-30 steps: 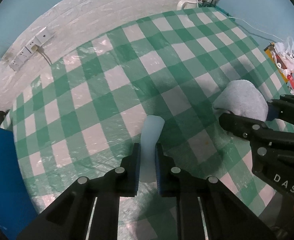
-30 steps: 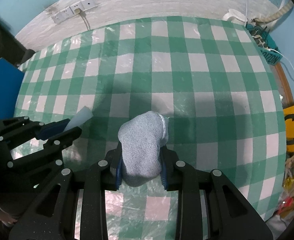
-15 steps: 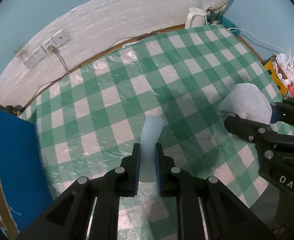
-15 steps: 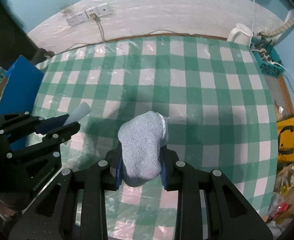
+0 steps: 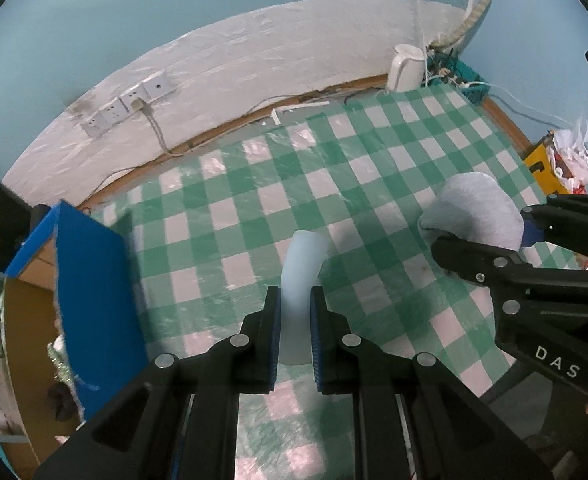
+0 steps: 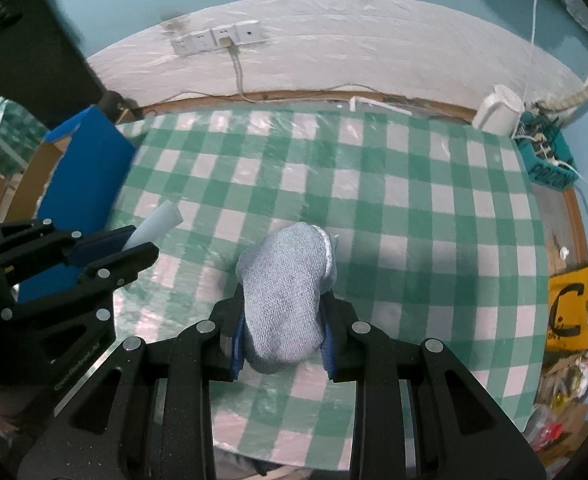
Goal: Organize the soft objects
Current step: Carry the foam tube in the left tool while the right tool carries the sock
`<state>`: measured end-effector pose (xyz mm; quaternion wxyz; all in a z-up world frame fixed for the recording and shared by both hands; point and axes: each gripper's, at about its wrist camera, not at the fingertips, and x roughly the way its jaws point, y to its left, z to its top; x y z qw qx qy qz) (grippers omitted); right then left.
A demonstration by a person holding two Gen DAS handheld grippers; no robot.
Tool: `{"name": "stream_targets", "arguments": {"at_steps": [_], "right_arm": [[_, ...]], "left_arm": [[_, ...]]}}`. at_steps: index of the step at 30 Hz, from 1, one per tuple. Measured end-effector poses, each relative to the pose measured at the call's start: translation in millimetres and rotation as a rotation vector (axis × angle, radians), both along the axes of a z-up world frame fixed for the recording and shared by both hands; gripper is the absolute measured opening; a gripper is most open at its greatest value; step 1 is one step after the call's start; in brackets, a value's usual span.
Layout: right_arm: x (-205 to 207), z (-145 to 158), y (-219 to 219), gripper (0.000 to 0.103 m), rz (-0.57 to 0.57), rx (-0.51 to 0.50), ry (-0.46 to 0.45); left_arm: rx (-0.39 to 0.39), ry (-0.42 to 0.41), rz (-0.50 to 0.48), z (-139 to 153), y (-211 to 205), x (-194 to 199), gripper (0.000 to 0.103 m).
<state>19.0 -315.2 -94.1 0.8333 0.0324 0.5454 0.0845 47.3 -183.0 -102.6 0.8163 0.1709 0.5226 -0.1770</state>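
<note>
My left gripper [image 5: 295, 306] is shut on a pale white foam strip [image 5: 301, 268] that curves up out of the jaws; it also shows in the right wrist view [image 6: 156, 226]. My right gripper [image 6: 282, 312] is shut on a rolled grey-blue knitted sock [image 6: 288, 296], also seen at the right in the left wrist view [image 5: 473, 212]. Both grippers are held high above the green-and-white checked tablecloth [image 6: 393, 208], side by side, left gripper [image 6: 110, 246] to the left of the right.
A cardboard box with a blue flap [image 5: 94, 280] stands at the table's left edge. A white kettle [image 6: 499, 112] and a teal basket of cables [image 6: 545, 152] sit at the back right. A yellow bag and clutter [image 6: 569, 312] lie to the right. Wall sockets [image 6: 218, 38] are behind.
Both grippers have risen and pulled back from the table with their objects still held. More of the wall, the blue-flapped box and the table's edges have come into view.
</note>
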Motion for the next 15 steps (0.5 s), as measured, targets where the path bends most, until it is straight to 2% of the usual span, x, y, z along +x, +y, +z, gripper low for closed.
{"name": "stream_targets", "arguments": {"at_steps": [15], "right_arm": [[-1, 32, 66, 0.028, 0.128, -0.008, -0.046]], "left_arm": [[0.008, -0.074, 0.114, 34, 73, -10, 0.013]]}}
